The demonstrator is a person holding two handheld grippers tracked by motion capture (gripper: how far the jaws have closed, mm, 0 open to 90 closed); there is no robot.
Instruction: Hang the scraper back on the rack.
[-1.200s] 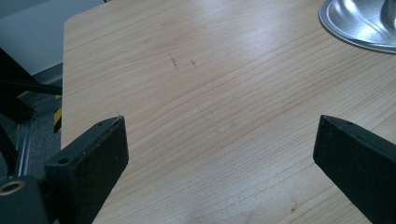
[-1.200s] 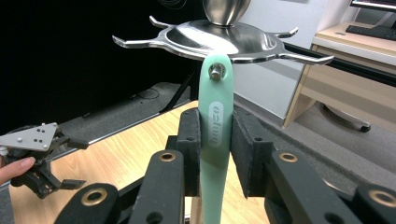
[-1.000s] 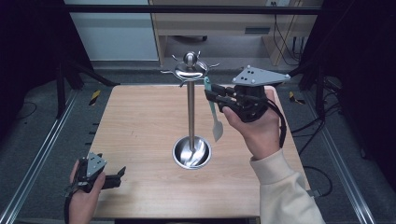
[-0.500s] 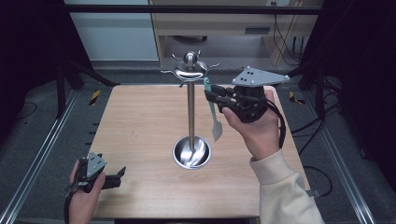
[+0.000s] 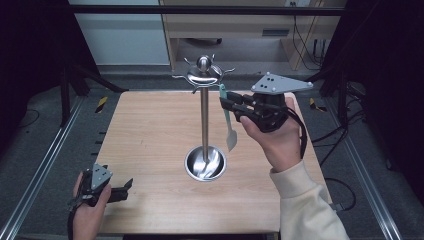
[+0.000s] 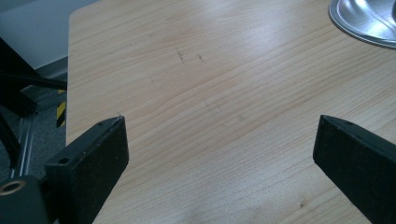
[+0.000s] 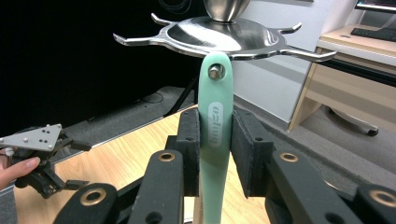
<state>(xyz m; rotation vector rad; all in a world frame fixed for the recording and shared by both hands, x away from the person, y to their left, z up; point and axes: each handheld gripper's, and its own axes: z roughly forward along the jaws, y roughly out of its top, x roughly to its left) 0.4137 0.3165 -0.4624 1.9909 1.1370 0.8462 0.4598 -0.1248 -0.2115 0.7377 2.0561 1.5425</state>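
Pinching the mint-green spatula (image 7: 215, 140) by its handle with my right gripper (image 7: 215, 154), pads pressed on both sides. In the right gripper view the handle's hole sits at a hook of the steel rack (image 7: 224, 35), top centre of frame. High view: spatula (image 5: 230, 131) hangs blade-down just right of the rack's pole (image 5: 204, 125), above the wooden table (image 5: 150, 130), right of centre. My left gripper (image 5: 117, 190) sits lower left of the frame, jaws spread wide, nothing between them.

Right tongs (image 7: 215, 154) clamp mint spatula handle (image 7: 215, 140) hanging on rack hook (image 7: 215, 71).
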